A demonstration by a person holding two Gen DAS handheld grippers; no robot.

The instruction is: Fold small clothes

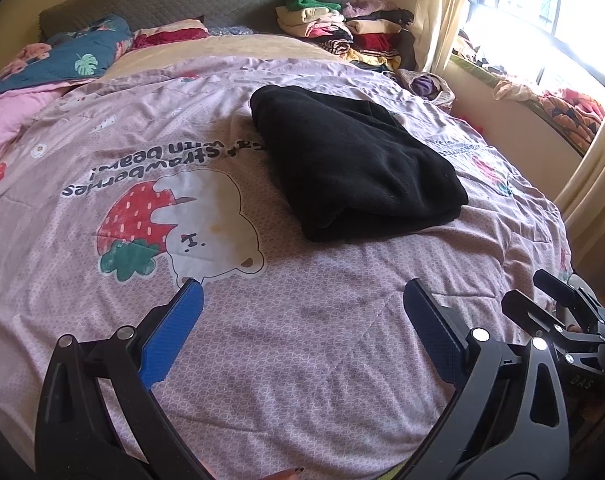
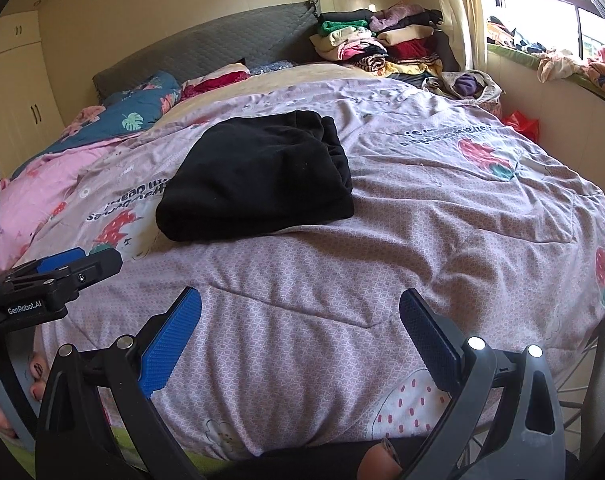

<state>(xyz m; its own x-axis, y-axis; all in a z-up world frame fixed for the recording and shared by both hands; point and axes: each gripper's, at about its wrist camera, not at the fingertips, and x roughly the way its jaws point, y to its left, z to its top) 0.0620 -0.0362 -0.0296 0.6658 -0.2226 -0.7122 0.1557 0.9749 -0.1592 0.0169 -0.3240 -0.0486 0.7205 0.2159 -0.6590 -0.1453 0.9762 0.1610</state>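
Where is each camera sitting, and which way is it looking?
Left wrist view: sits on the left gripper, low over the near end of the bed, looking toward the headboard; its own open blue fingers show, with the right gripper at the right edge.
Right wrist view: sits on the right gripper, facing the same way; its open blue fingers show, plus the left gripper and fingers of the person's hand at the left.
Both see the folded black garment, the pink bedspread, the clothes pile and window.

folded black garment (image 1: pixel 354 164) on bed (image 1: pixel 302 340), frame centre; left gripper (image 1: pixel 302 300) spread wide, empty, below; right gripper (image 1: pixel 542 304) lower right.
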